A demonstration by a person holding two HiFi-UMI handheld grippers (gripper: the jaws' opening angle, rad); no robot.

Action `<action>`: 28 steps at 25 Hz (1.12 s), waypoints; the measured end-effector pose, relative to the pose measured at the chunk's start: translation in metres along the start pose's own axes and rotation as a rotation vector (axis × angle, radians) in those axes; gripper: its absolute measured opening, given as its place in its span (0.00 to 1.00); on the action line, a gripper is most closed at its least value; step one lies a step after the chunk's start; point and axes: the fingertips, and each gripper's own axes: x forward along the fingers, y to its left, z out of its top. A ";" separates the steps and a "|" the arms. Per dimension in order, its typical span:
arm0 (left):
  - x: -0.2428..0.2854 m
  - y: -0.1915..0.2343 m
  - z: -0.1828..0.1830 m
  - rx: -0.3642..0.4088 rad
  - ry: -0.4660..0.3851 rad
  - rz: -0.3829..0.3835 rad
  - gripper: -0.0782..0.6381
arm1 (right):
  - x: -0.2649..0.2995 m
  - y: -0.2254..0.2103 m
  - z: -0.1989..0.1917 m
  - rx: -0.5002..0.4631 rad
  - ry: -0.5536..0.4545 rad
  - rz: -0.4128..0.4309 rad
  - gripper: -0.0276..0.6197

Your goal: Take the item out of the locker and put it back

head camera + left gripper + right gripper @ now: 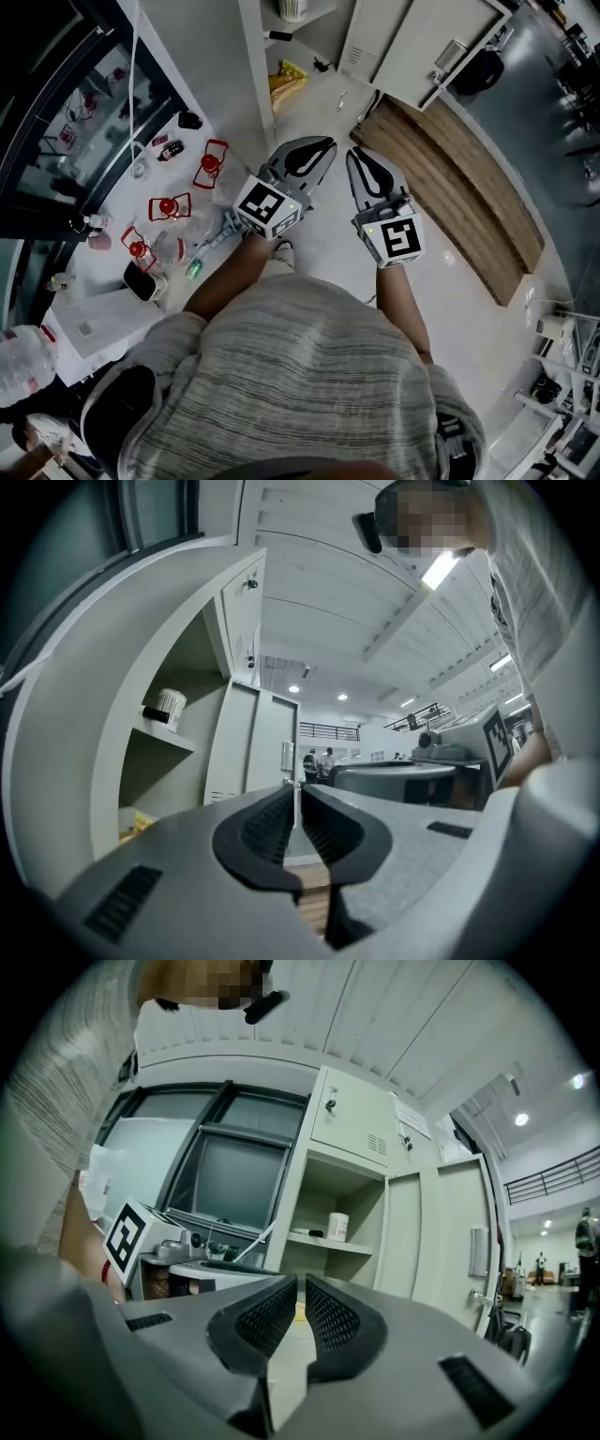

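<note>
Both grippers, left (323, 146) and right (359, 156), have their jaws pressed together on nothing. A white cup (337, 1226) stands upright on the shelf (328, 1242) of the open locker (298, 1213). It lies straight ahead of the right gripper and left of the left gripper's aim.

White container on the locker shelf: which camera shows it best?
The right gripper view: the white container stands whole on its shelf, seen front-on. The left gripper view sees it obliquely, from below; the head view cuts it at the top edge.
</note>
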 end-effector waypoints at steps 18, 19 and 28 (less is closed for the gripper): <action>0.031 0.075 -0.044 -0.054 0.048 0.156 0.13 | 0.126 -0.068 -0.073 0.053 0.081 0.030 0.09; 0.034 0.078 -0.049 -0.056 0.058 0.171 0.13 | 0.133 -0.072 -0.078 0.063 0.083 0.041 0.09; 0.065 0.108 -0.063 -0.034 0.099 0.339 0.13 | 0.194 -0.098 -0.122 0.038 0.148 0.093 0.20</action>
